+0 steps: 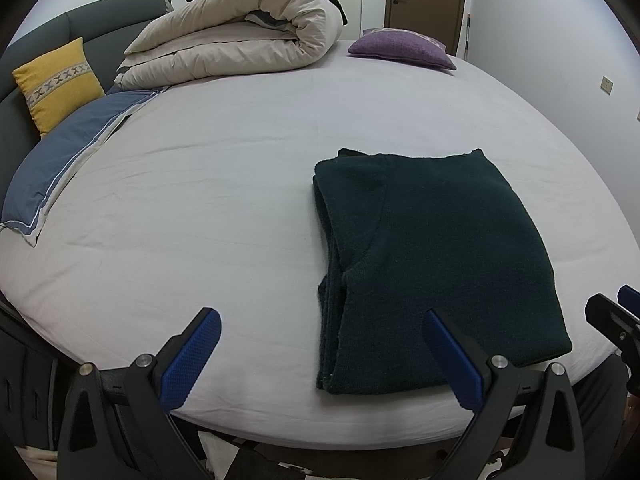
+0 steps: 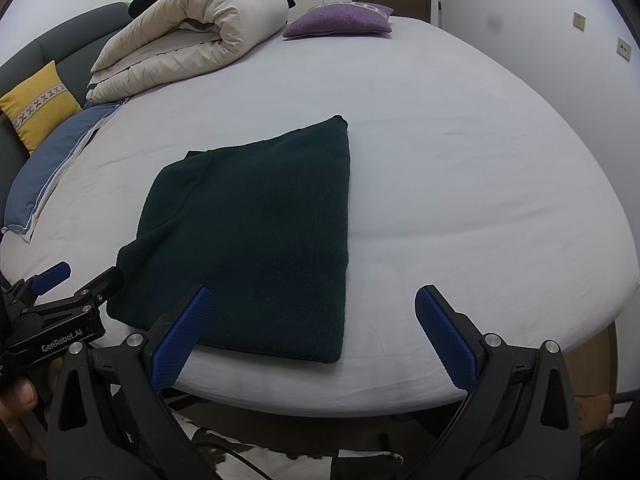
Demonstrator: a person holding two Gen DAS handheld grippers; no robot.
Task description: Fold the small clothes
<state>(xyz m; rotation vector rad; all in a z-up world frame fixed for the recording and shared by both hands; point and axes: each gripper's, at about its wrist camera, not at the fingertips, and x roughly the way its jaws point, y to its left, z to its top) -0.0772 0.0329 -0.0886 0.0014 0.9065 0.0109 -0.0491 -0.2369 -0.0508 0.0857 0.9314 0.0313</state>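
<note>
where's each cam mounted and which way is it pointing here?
Left wrist: on the left gripper, near the bed's edge, facing across it; folded dark green sweater right of centre; own jaws open; right gripper's tip at right edge.
Right wrist: on the right gripper, same heading; sweater left of centre; own jaws open; left gripper and fingers at left.
Shared: sweater, rolled duvet, purple cushion, yellow cushion.

A dark green knit sweater [image 1: 436,264] lies folded into a flat, roughly rectangular stack on the bed [image 1: 200,208], close to its near edge. Several layered edges show along its left side; a ribbed cuff sits on top there.
</note>
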